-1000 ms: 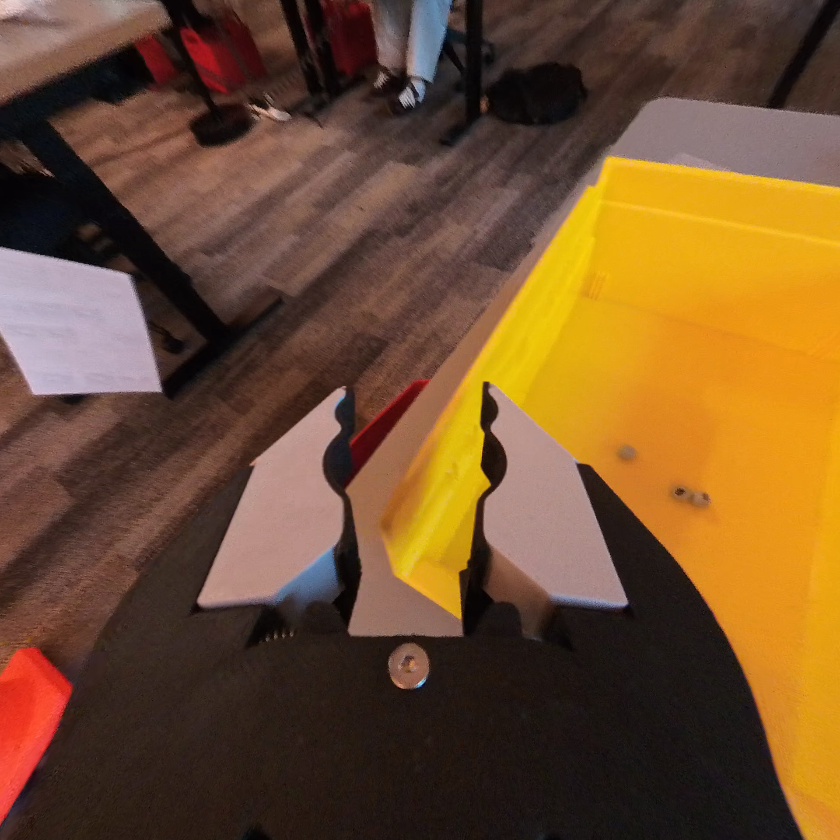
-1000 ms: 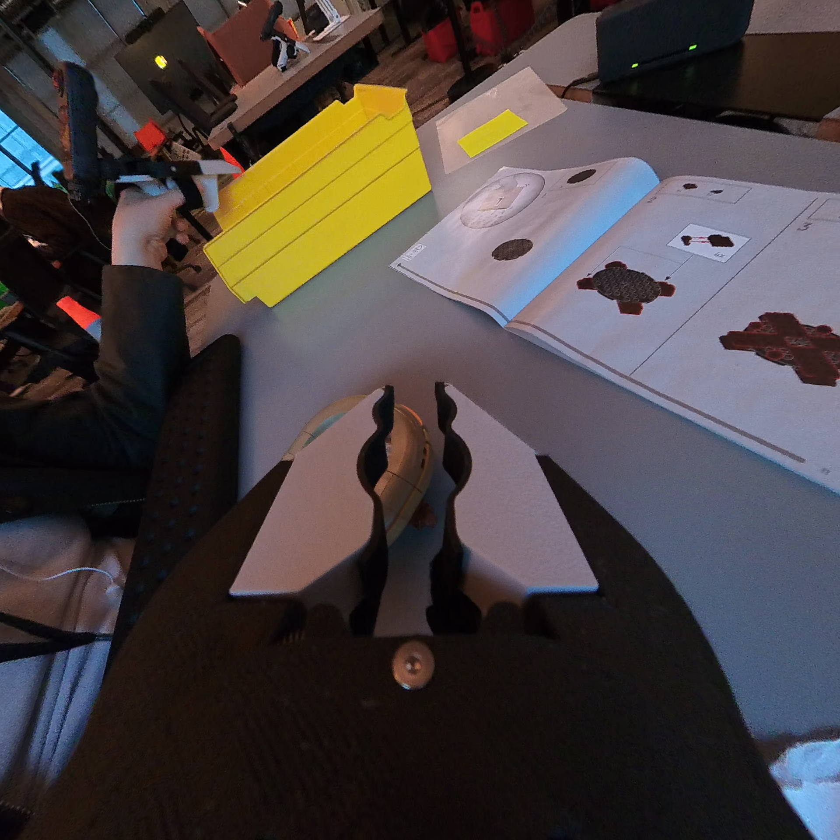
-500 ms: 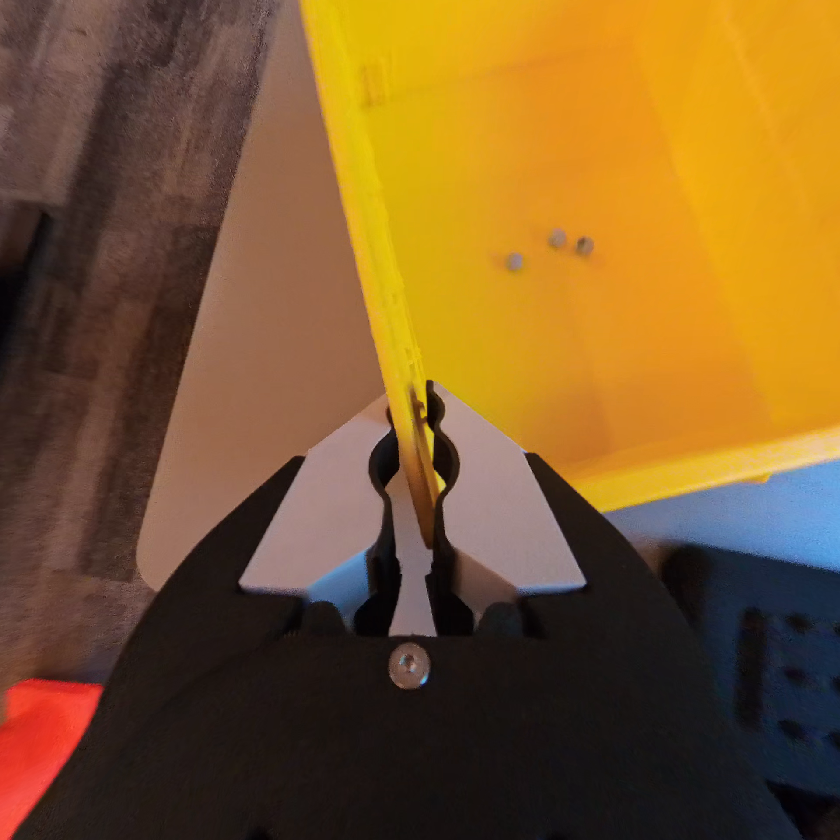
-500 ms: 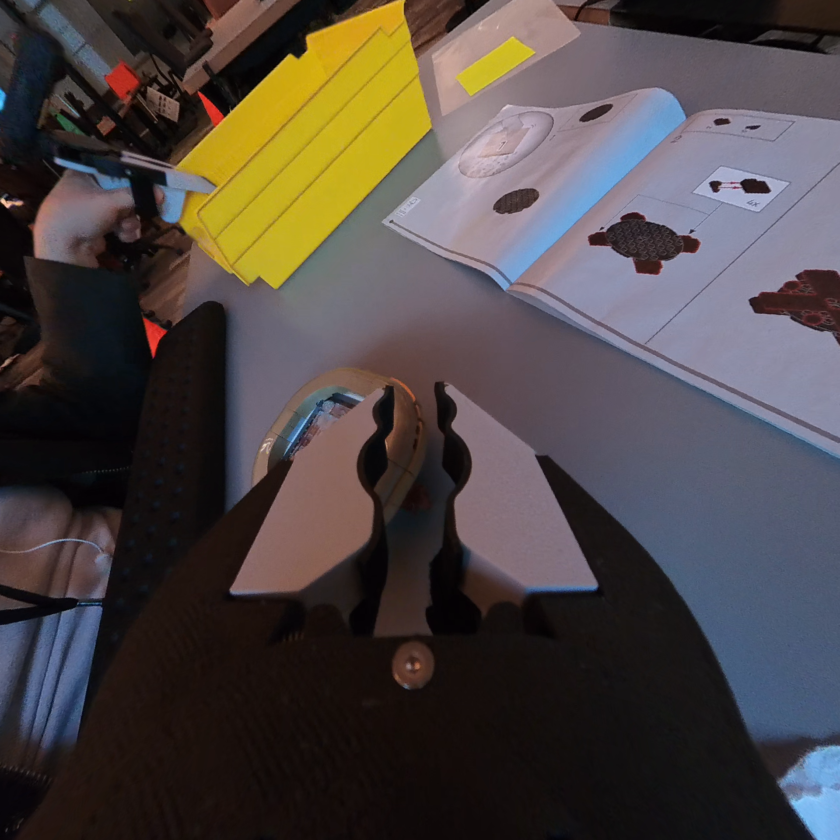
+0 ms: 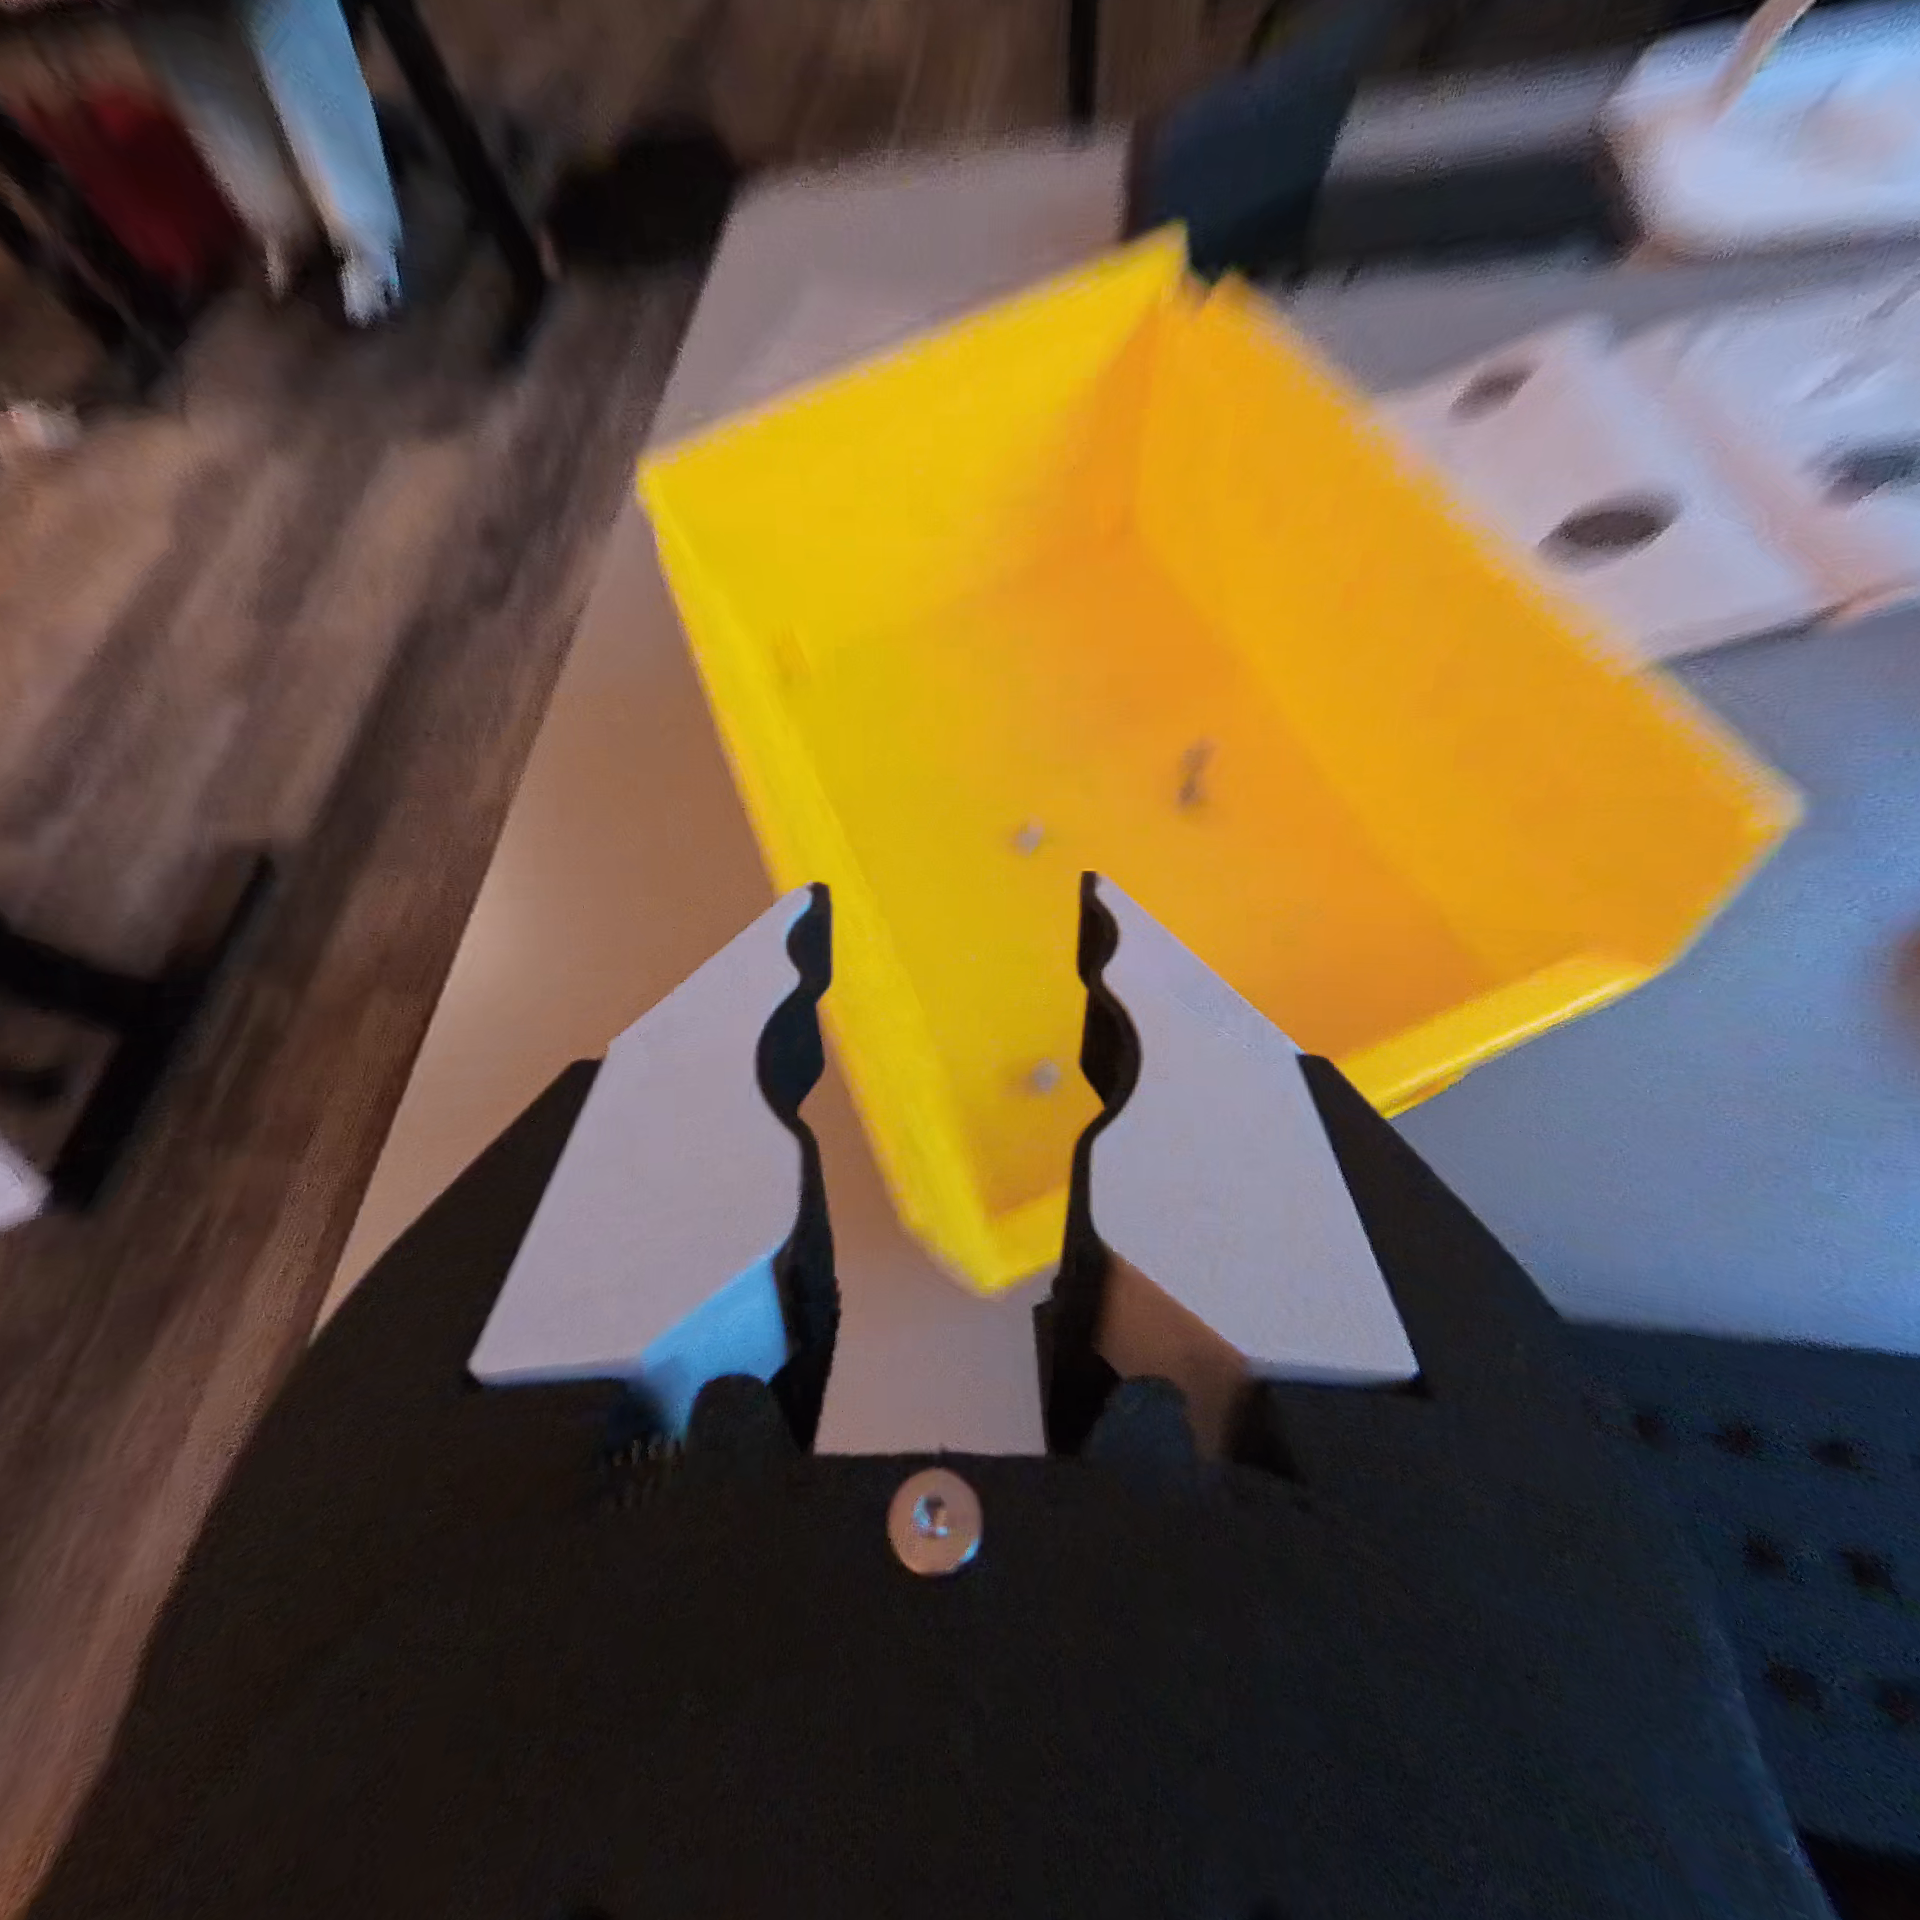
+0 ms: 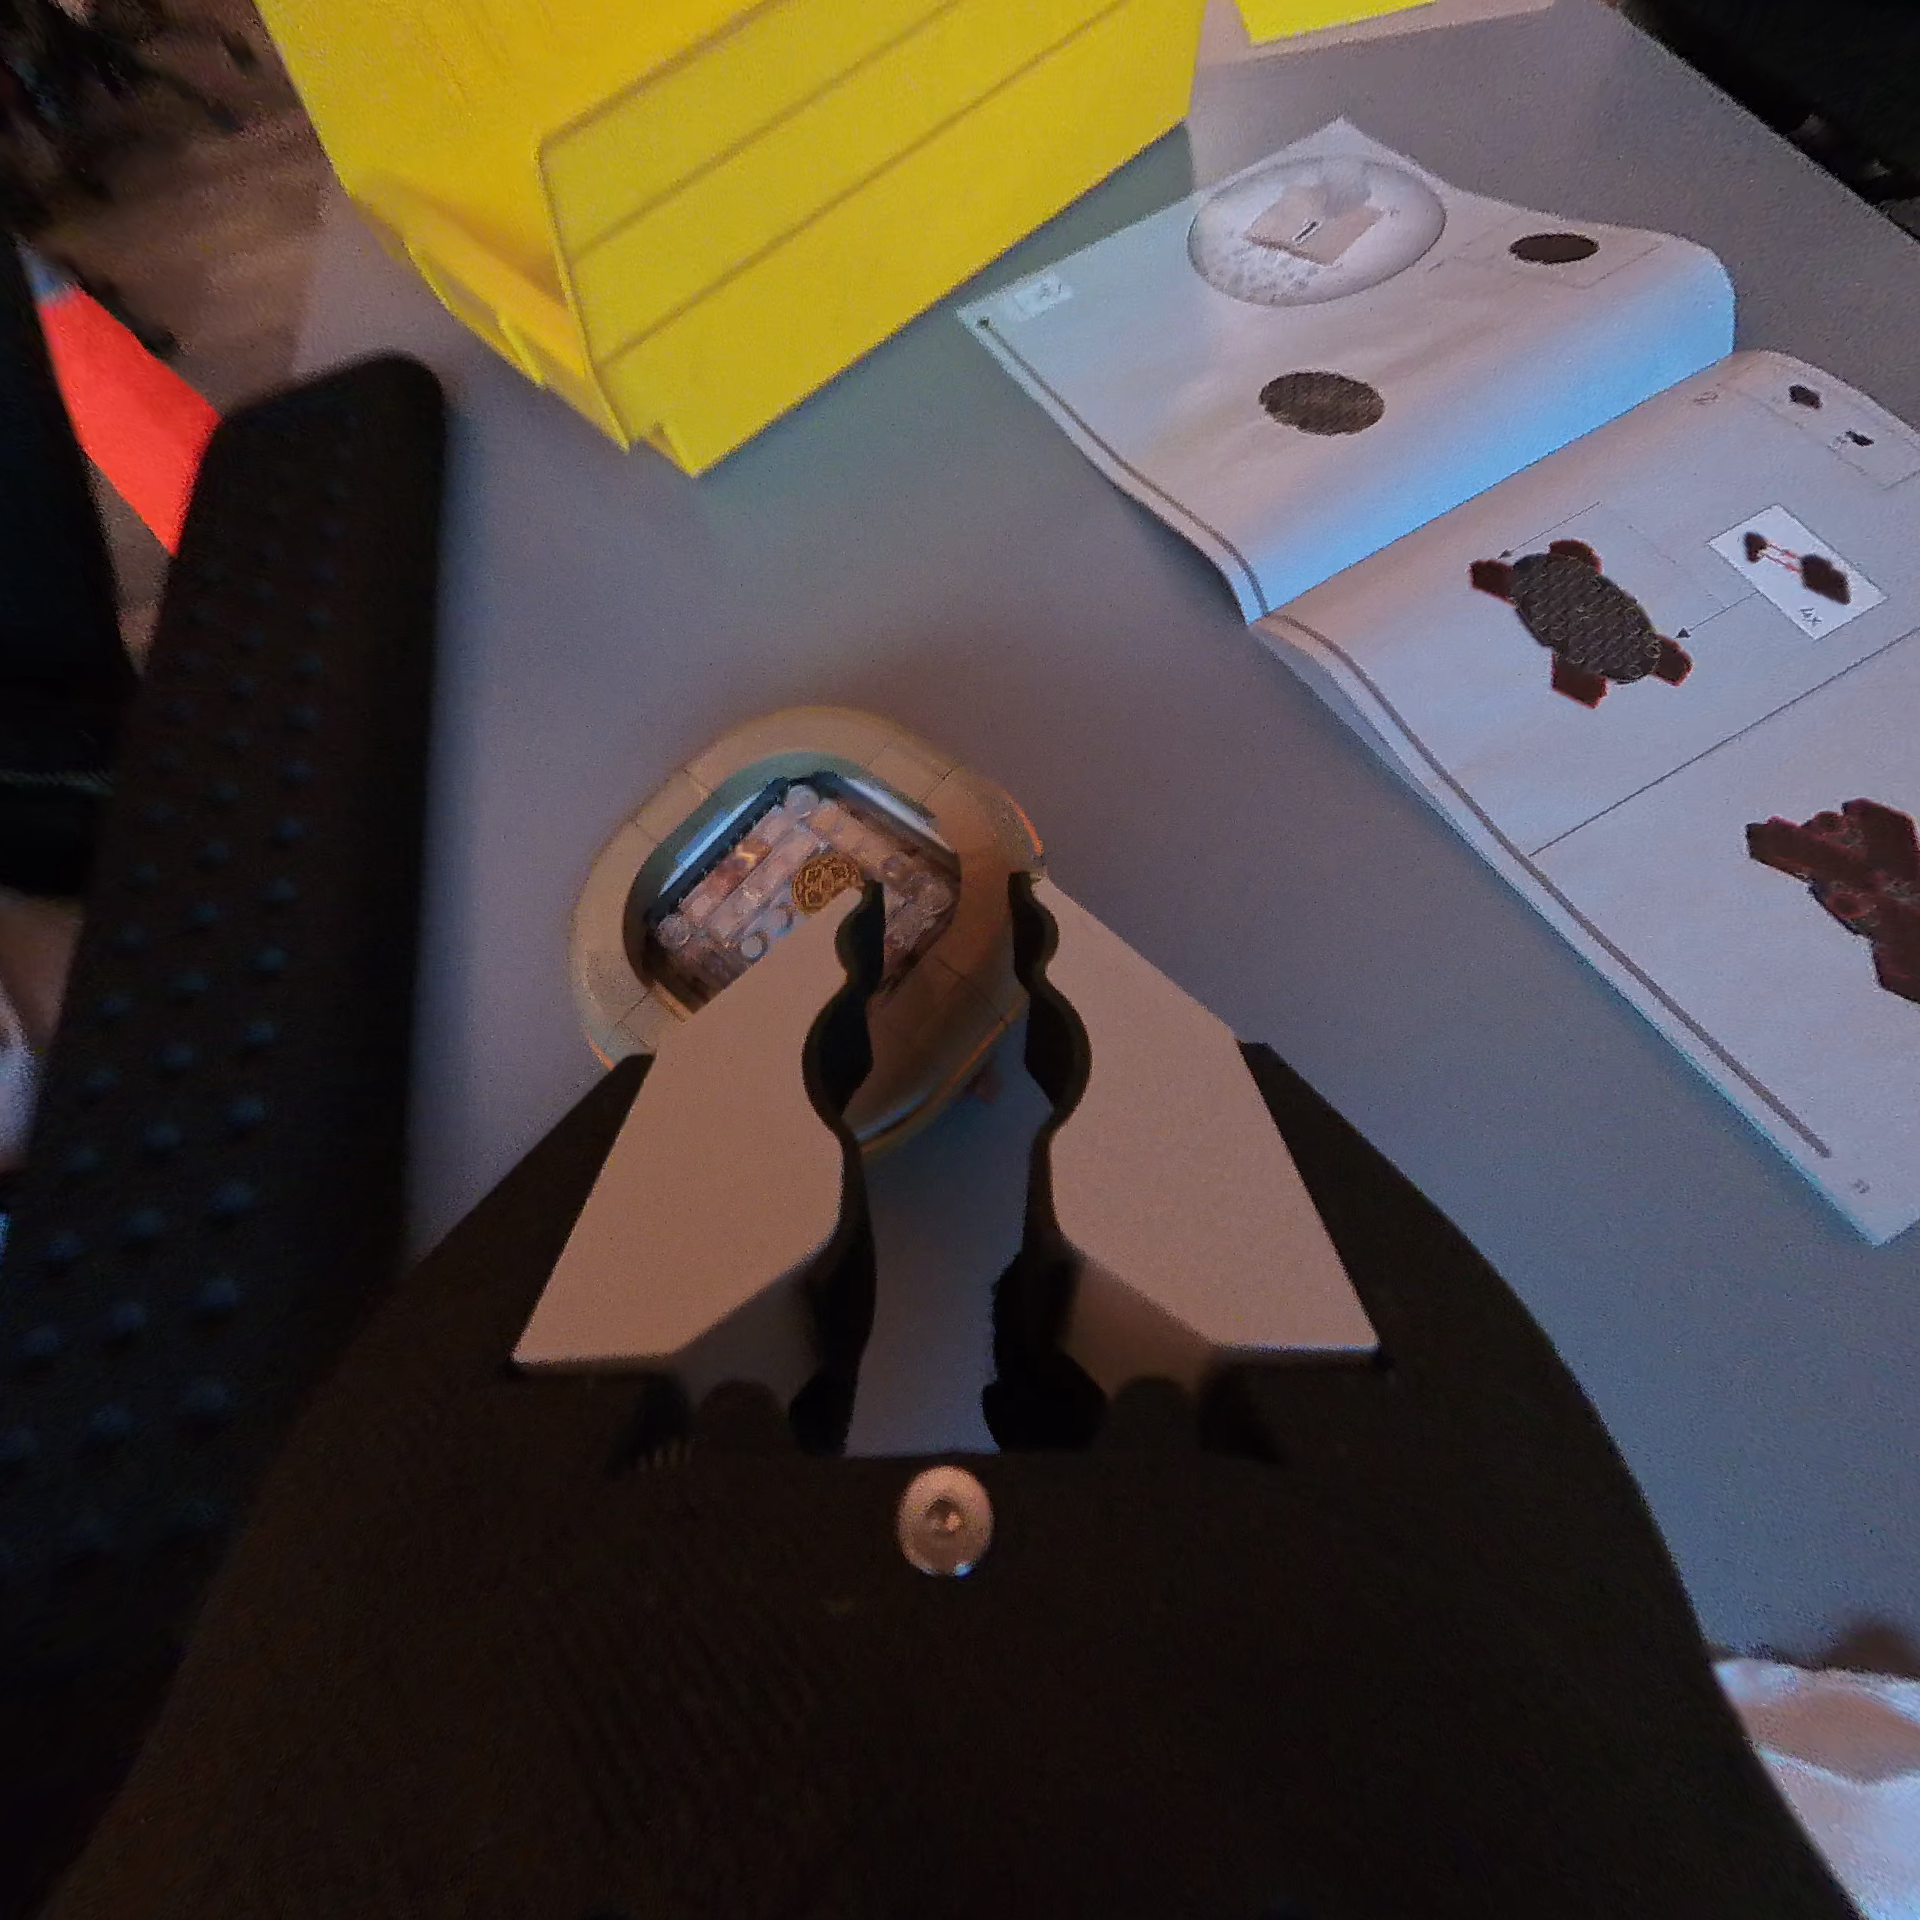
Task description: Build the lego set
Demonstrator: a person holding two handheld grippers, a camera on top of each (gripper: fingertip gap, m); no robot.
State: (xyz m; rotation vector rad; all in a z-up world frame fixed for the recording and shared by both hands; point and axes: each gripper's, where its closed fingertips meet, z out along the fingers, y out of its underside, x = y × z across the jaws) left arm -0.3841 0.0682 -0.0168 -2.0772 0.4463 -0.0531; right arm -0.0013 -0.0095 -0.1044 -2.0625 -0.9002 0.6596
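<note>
we see the lego build [image 6: 800, 904], a rounded tan piece with a clear studded core, lying on the grey table [image 6: 790, 603] directly under the tips of the right gripper [image 6: 945, 894]. its tan rim sits between the fingers, the left tip over the clear core and the right tip at the rim's outer edge at about 3 o'clock; we cannot tell whether either finger touches it. the gap is narrow. the gripper points down at the table from 6 o'clock. the open instruction booklet [image 6: 1558, 582] lies at 2 o'clock, and the yellow bin [image 6: 790, 208] at 12 o'clock, well apart from the build. a black studded pad [image 6: 239, 935] runs along the table edge at 9 o'clock.

in the left wrist view, which is blurred, the left gripper [image 5: 951, 904] hangs with its fingers spread moderately wide and holding nothing. the yellow bin [image 5: 935, 488] lies ahead at 12 to 1 o'clock, its near corner showing between the fingers. a few small grey pieces [image 5: 1029, 836] lie on the bin floor. the gripper tilts down toward the table's edge, with the wooden floor [image 5: 208, 623] at 9 o'clock.
</note>
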